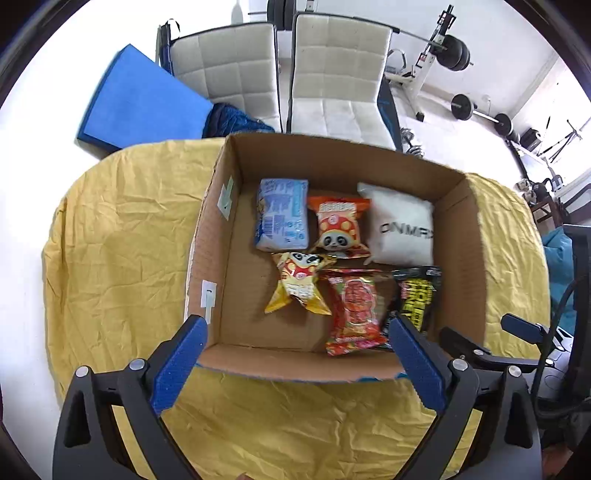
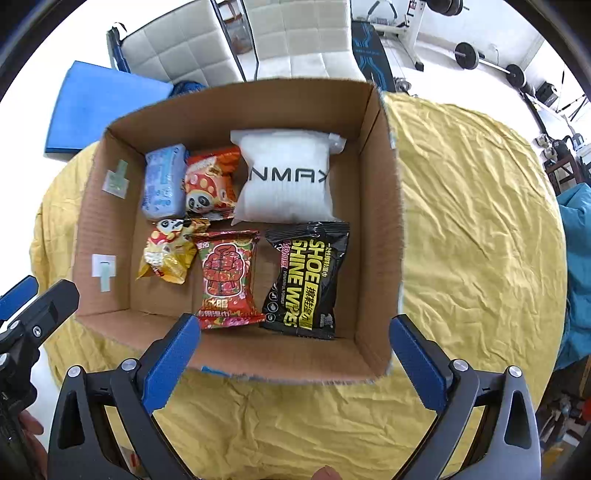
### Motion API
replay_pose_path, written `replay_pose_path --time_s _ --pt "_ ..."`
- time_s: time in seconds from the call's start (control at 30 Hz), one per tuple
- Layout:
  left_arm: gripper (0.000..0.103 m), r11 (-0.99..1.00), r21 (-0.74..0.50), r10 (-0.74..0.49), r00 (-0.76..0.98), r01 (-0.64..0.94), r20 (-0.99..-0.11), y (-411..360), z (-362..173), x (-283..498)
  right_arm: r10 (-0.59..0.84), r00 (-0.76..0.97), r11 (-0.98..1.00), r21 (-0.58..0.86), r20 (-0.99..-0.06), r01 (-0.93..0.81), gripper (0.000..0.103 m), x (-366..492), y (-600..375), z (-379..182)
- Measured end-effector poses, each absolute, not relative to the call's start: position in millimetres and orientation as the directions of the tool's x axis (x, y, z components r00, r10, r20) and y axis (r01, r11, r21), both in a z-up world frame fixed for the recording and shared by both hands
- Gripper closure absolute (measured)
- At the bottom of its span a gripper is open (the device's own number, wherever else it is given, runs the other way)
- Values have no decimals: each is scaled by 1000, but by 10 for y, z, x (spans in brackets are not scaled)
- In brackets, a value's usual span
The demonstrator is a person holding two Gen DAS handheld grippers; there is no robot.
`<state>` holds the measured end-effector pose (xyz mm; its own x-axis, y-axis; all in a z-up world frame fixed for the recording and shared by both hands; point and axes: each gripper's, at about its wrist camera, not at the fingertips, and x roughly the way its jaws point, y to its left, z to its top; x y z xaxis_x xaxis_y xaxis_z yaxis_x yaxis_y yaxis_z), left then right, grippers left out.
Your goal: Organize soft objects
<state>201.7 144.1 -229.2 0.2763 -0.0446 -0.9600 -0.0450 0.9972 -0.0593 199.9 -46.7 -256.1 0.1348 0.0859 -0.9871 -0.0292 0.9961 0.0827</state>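
An open cardboard box (image 1: 210, 229) (image 2: 380, 229) sits on a yellow cloth. Inside lie several soft packs: a light blue pack (image 1: 282, 214) (image 2: 164, 182), an orange panda pack (image 1: 338, 227) (image 2: 210, 182), a white pack (image 1: 402, 229) (image 2: 286, 177), a gold panda pack (image 1: 299, 286) (image 2: 166, 254), a red pack (image 1: 354, 310) (image 2: 227, 277) and a black shoe-wipes pack (image 1: 415, 295) (image 2: 304, 277). My left gripper (image 1: 297, 328) is open and empty above the box's near wall. My right gripper (image 2: 295, 328) is open and empty above the near wall too.
The yellow cloth (image 1: 118, 221) (image 2: 480, 221) covers a round table. Two white chairs (image 1: 340, 74) (image 2: 295, 33) stand behind it. A blue mat (image 1: 136, 96) (image 2: 96, 103) lies at the back left. Gym gear (image 1: 443, 48) stands at the back right.
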Motion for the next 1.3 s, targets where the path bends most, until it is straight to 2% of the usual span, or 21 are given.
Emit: replay_pose_path --time_s 0.17,0.47,0.63,1.0,1.3 --pt "2 998 -55 -44 343 -24 -938 1307 -1852 1811 106 205 994 100 -973 -36 0 1770 -559 -2124" --pt "2 996 -93 -82 465 -1 -881 1132 -940 1272 134 375 991 131 -917 -35 0 1088 -812 -962" --pt "2 999 -51 -45 523 3 -851 1063 -525 1018 126 435 992 119 -892 -42 0 773 -887 -501" --pt "2 995 -92 -67 497 -26 -865 1113 -190 594 127 493 991 127 -860 -35 0 278 -1034 168" --pt "2 996 -76 -41 496 -50 -867 1122 -67 416 126 485 992 110 -866 -62 0 54 -1005 376"
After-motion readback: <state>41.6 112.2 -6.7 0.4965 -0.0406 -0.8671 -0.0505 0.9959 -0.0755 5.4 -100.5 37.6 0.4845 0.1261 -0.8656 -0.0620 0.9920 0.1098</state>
